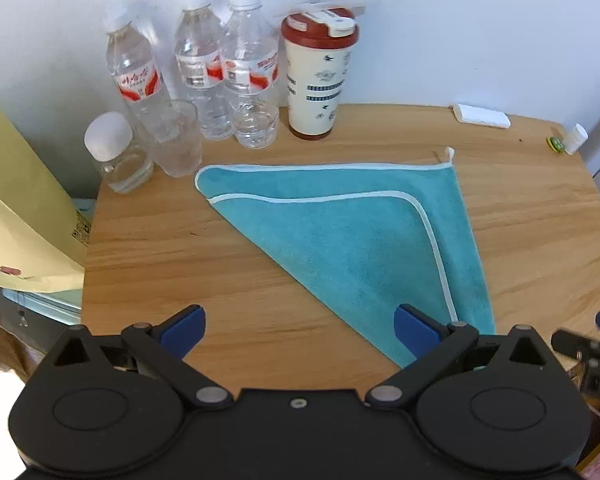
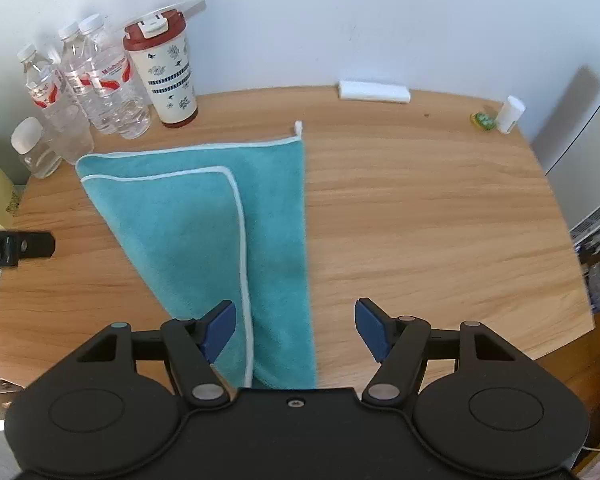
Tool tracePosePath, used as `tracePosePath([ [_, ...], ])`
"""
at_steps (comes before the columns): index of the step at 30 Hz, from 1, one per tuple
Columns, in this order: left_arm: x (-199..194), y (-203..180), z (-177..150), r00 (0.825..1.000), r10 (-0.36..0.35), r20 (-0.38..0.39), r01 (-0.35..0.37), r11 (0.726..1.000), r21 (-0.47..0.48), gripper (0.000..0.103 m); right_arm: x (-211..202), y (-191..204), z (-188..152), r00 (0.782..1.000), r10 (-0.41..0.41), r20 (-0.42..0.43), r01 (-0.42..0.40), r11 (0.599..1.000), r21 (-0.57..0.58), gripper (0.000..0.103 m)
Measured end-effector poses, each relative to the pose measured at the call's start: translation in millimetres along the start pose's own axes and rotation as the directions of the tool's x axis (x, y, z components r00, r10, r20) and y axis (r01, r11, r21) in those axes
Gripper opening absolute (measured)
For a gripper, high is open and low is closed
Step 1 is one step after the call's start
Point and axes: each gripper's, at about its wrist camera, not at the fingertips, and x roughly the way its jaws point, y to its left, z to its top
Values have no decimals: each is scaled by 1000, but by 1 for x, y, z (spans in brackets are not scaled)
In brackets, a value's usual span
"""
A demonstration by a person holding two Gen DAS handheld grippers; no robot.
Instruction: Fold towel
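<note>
The teal towel (image 1: 352, 240) lies flat on the round wooden table (image 1: 172, 264), folded over itself so a white-piped edge crosses its upper layer; the left gripper (image 1: 300, 330) and right gripper (image 2: 295, 328) hang over its near end with fingers spread wide, holding nothing. Behind it stand three plastic bottles (image 1: 248, 68) that look nearly empty, an empty-looking glass (image 1: 178, 138), a small white-capped jar (image 1: 116, 152) of clear liquid, and a lidded red-and-cream tumbler (image 1: 318, 76) whose contents are hidden.
</note>
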Motion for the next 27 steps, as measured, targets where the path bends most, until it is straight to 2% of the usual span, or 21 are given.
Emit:
tracePosePath([
  [3, -11, -4, -1, 1000, -4, -3, 4, 1000, -19, 103, -3, -1, 2, 1000, 20, -12, -20, 1000, 12, 71],
  [6, -19, -4, -1, 1000, 12, 13, -11, 1000, -27, 103, -6, 2, 3, 1000, -4, 12, 4, 1000, -21, 71],
  [13, -29, -7, 0, 999, 33, 31, -32, 999, -39, 103, -13, 0, 7, 998, 8, 62, -6, 1000, -23, 71],
  [27, -27, -8, -6, 999, 31, 17, -30, 998, -52, 103, -9, -5, 6, 999, 19, 33, -18, 999, -29, 71],
])
